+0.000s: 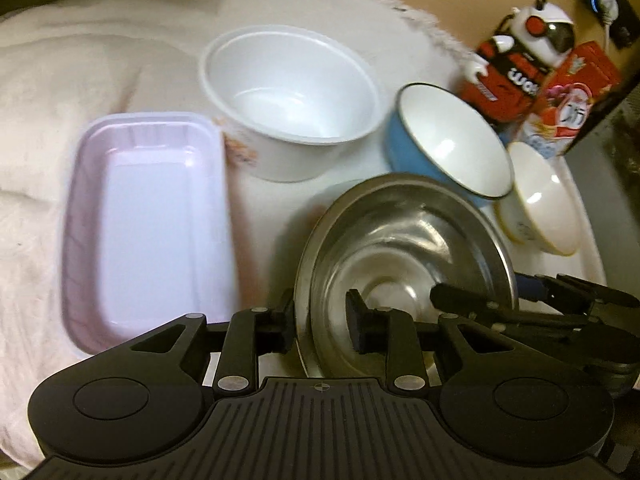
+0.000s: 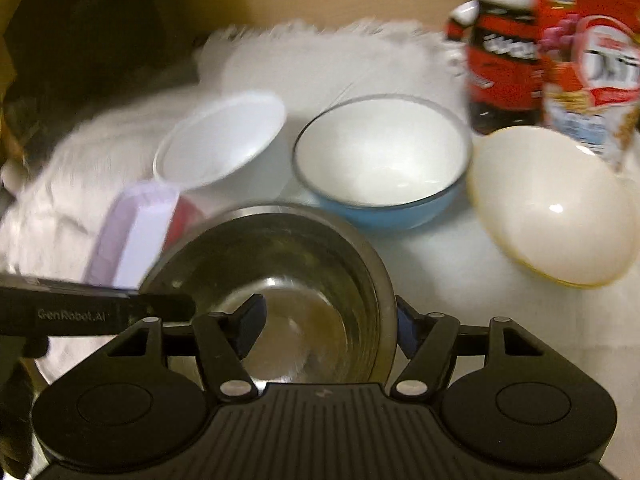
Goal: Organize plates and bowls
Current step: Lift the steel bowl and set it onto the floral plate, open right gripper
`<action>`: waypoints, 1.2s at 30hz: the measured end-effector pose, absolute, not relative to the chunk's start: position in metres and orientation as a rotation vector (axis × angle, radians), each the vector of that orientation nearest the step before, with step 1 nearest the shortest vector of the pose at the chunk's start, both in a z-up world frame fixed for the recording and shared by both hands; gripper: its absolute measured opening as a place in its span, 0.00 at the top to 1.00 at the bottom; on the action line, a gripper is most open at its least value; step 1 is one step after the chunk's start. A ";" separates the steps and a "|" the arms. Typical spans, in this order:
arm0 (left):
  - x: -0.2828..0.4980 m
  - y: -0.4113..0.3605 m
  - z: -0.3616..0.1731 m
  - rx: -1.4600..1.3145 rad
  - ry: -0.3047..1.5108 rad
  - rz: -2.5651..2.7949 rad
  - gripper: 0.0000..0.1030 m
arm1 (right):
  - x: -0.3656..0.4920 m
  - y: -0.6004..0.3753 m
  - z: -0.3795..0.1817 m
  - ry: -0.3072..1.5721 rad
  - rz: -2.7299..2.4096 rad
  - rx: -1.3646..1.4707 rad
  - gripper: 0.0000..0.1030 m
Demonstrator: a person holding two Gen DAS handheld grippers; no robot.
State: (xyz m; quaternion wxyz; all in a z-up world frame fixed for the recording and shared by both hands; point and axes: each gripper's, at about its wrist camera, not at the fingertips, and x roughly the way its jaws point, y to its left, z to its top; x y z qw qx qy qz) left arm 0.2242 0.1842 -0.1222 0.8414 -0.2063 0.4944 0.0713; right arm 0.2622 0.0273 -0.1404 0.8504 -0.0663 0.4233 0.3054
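A steel bowl (image 1: 404, 256) (image 2: 280, 272) sits in front of both grippers. My left gripper (image 1: 320, 320) straddles its left rim, one finger outside and one inside, with a gap still showing. My right gripper (image 2: 328, 324) straddles its right rim the same way; it also shows in the left wrist view (image 1: 500, 304). Behind stand a large white bowl (image 1: 288, 96) (image 2: 220, 144), a blue bowl with white inside (image 1: 448, 140) (image 2: 380, 160) and a cream bowl (image 1: 540, 200) (image 2: 556, 204). A lilac rectangular tray (image 1: 148, 224) (image 2: 136, 232) lies to the left.
All lie on a white fluffy cloth (image 1: 48, 128) (image 2: 320, 60). A red and white robot figure (image 1: 516, 60) (image 2: 500, 48) and a red printed box (image 1: 568, 96) (image 2: 592, 64) stand at the back right. The left gripper's body (image 2: 80, 314) crosses the right wrist view.
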 end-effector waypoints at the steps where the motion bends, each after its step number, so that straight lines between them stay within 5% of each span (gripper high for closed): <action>1: 0.221 0.189 -0.121 -0.422 1.035 0.161 0.77 | 0.261 0.033 -0.145 0.901 0.647 -0.156 0.34; 4: 0.216 0.193 -0.119 -0.383 1.008 0.174 0.78 | 0.258 0.042 -0.148 0.883 0.651 -0.201 0.33; 8: 0.219 0.195 -0.122 -0.325 1.011 0.189 0.65 | 0.252 0.046 -0.144 0.799 0.616 -0.279 0.27; 20: 0.245 0.201 -0.156 -0.402 1.133 0.089 0.74 | 0.285 0.019 -0.169 0.992 0.580 -0.079 0.24; 36: 0.269 0.192 -0.162 -0.540 1.149 -0.011 0.45 | 0.291 0.002 -0.168 1.121 0.636 0.131 0.24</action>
